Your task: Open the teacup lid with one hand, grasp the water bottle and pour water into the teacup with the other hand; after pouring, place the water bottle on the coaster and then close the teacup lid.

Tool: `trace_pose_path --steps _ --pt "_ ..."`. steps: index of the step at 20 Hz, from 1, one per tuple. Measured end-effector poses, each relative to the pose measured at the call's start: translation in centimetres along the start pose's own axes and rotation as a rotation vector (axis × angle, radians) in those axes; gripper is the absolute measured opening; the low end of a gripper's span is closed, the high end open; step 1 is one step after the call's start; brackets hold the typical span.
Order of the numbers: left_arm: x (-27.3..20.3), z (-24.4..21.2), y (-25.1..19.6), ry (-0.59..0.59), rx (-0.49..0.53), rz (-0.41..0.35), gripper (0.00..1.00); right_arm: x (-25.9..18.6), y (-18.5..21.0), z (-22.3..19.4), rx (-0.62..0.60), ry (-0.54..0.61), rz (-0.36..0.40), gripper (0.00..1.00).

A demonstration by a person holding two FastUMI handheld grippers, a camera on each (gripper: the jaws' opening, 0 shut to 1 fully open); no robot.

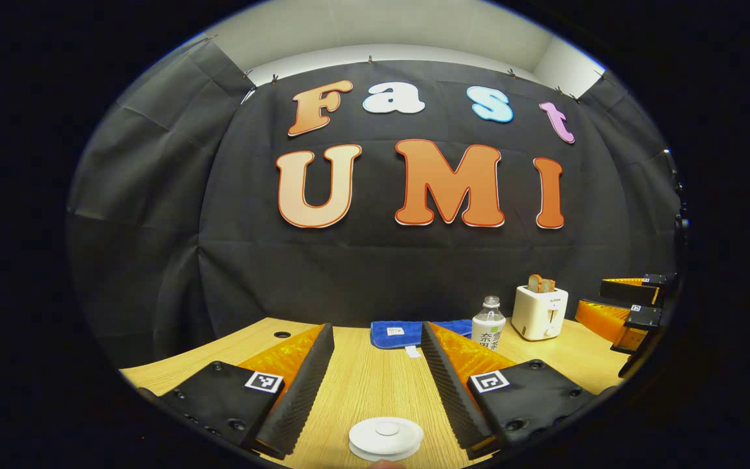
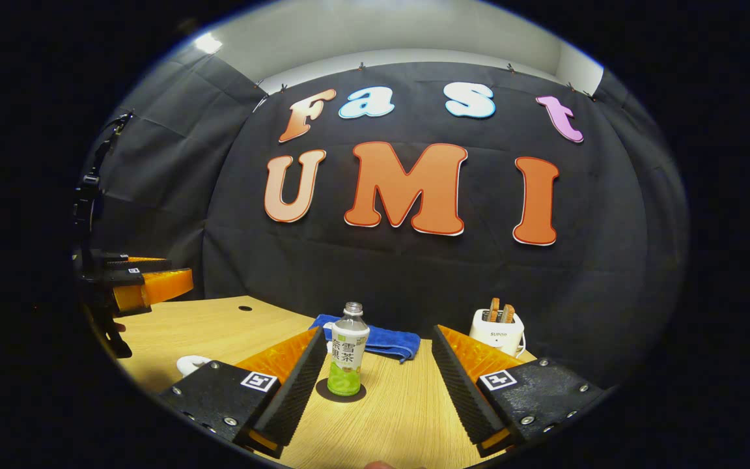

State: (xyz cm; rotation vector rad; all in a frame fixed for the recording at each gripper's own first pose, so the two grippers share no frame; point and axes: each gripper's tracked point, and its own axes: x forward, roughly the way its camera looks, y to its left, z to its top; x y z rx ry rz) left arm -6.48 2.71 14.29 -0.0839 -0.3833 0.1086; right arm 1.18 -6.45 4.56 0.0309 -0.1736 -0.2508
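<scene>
A white teacup with its lid (image 1: 386, 438) on sits low in the left gripper view, between and below the fingers of my left gripper (image 1: 377, 329), which is open and not touching it. The water bottle (image 2: 347, 352) stands upright on a dark round coaster (image 2: 341, 391), with a little green liquid in its bottom. My right gripper (image 2: 378, 332) is open, and the bottle stands just inside its left finger, untouched. The bottle (image 1: 488, 326) also rises behind my left gripper's right finger. A bit of the white teacup (image 2: 193, 363) peeks out at the left.
A blue cloth (image 2: 375, 339) lies at the back of the wooden table (image 2: 388, 417). A white toaster (image 2: 497, 329) with bread in its slots stands at the back right. The right gripper (image 1: 593, 298) shows at the far right and the left gripper (image 2: 176, 272) at the far left.
</scene>
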Motion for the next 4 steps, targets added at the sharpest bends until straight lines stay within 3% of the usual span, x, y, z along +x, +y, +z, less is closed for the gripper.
trace_pose_path --steps 4 --pt "-0.8 -0.3 1.0 -0.013 0.016 0.027 0.89 -0.5 1.5 -0.8 0.038 0.027 0.044 0.97"
